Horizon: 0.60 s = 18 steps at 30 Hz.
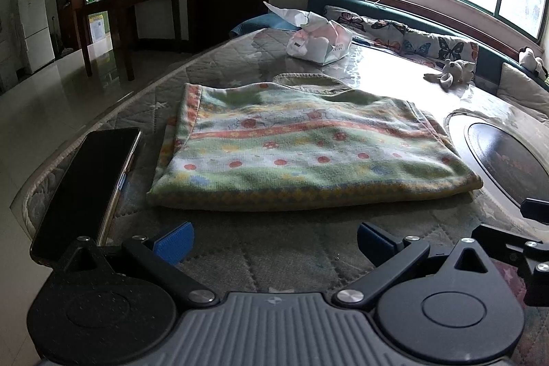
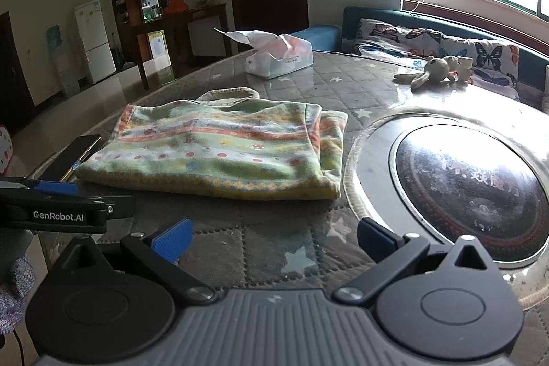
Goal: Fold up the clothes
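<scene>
A striped green, white and orange garment (image 1: 302, 143) lies folded flat on the quilted table cover (image 1: 274, 256); in the right wrist view the same garment (image 2: 219, 146) sits left of centre, its collar at the far side. My left gripper (image 1: 274, 244) stands open just short of the garment's near edge, blue pads (image 1: 173, 244) apart with nothing between them. My right gripper (image 2: 272, 240) is also open and holds nothing, a little back from the garment's near right corner. The left gripper's body (image 2: 58, 211) shows at the left edge of the right wrist view.
A dark phone (image 1: 89, 187) lies left of the garment near the table edge. A round inset hotplate (image 2: 470, 187) lies to the right. A tissue pack (image 1: 319, 42) and a plush toy (image 2: 435, 71) sit farther back, with a butterfly-cushioned bench (image 1: 411, 40) under the window.
</scene>
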{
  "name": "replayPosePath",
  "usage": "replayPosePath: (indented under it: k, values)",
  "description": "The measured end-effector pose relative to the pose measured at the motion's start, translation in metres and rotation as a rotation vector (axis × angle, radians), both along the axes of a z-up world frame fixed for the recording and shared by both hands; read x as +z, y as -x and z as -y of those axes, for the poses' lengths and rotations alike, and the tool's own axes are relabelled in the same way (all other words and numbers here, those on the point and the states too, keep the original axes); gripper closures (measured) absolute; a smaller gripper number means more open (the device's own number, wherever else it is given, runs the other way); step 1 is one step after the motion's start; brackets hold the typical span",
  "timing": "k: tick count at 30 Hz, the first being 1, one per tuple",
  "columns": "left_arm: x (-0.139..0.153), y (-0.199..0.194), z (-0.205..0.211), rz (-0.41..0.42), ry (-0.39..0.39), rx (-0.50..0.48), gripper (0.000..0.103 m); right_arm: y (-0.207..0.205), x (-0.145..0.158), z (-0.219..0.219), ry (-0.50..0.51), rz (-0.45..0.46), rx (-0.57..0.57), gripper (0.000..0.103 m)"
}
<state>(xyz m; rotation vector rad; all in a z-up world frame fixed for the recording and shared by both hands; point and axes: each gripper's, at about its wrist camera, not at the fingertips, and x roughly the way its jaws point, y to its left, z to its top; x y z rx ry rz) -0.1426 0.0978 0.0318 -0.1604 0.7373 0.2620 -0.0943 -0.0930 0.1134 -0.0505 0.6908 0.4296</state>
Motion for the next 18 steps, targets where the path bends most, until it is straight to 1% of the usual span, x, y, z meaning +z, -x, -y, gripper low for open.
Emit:
replayPosePath:
  k: [18]
  values:
    - [-0.0023, -0.0021, 0.0005, -0.007, 0.003, 0.0, 0.0, -0.0031, 0.0003, -0.0085, 0.005, 0.001, 0.023, 0.0]
